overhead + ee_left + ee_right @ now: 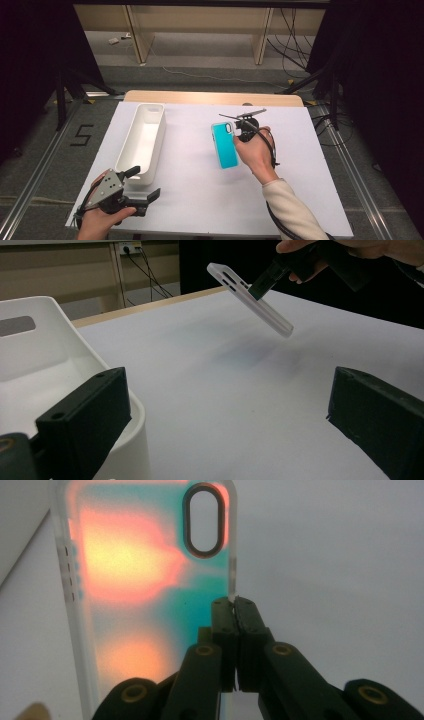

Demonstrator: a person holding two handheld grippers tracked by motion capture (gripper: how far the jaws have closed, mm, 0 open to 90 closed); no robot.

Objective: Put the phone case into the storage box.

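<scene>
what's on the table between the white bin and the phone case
Nothing: the high view shows bare white table between the white bin and the phone case.

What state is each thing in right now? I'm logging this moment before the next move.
phone case: lifted off the table and tilted, pinched by one side edge, empty.
right gripper: shut on the phone case's edge.
left gripper: open, holding nothing, beside the near end of the bin.
white bin: upright on the table, empty as far as its inside shows.
table: white top, bearing the bin.
</scene>
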